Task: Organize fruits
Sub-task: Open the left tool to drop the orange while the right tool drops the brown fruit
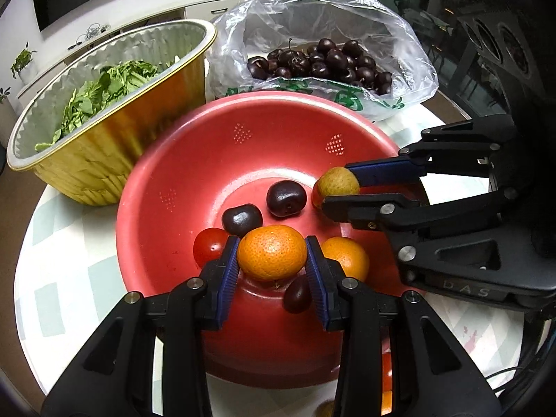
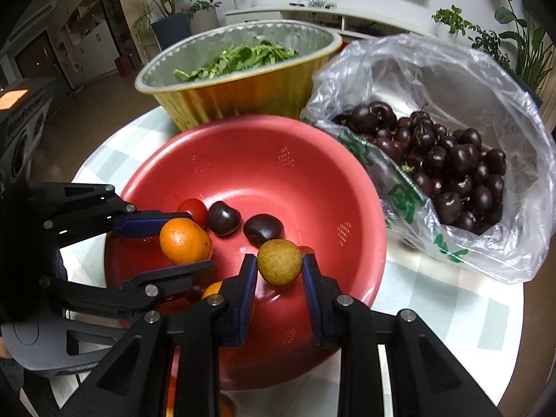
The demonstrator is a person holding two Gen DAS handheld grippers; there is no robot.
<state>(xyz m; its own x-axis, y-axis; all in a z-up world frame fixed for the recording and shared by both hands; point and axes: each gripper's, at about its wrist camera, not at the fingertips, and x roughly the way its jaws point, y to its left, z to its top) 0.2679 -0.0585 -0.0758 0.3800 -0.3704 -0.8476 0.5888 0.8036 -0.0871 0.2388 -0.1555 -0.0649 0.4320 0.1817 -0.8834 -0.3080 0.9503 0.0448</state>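
Observation:
A red colander bowl [image 1: 264, 139] [image 2: 312, 173] sits in the middle of the round table. My left gripper [image 1: 272, 253] [image 2: 186, 243] is shut on an orange tangerine [image 1: 272, 252] [image 2: 185, 241] and holds it over the bowl. My right gripper [image 2: 279, 264] [image 1: 338, 187] is shut on a small yellow-green fruit [image 2: 279, 262] [image 1: 336, 184] over the bowl's right side. In the bowl lie a second tangerine [image 1: 347, 257], a cherry tomato [image 1: 210, 248] [image 2: 194, 209] and three dark cherries [image 1: 286, 197] [image 2: 263, 229].
A gold foil tub [image 1: 114, 153] [image 2: 243, 87] of green leaves stands behind the bowl on the left. A clear plastic bag [image 1: 410, 52] [image 2: 469, 80] of dark cherries lies behind on the right. More orange fruit [image 1: 386, 382] shows beside the bowl's near rim.

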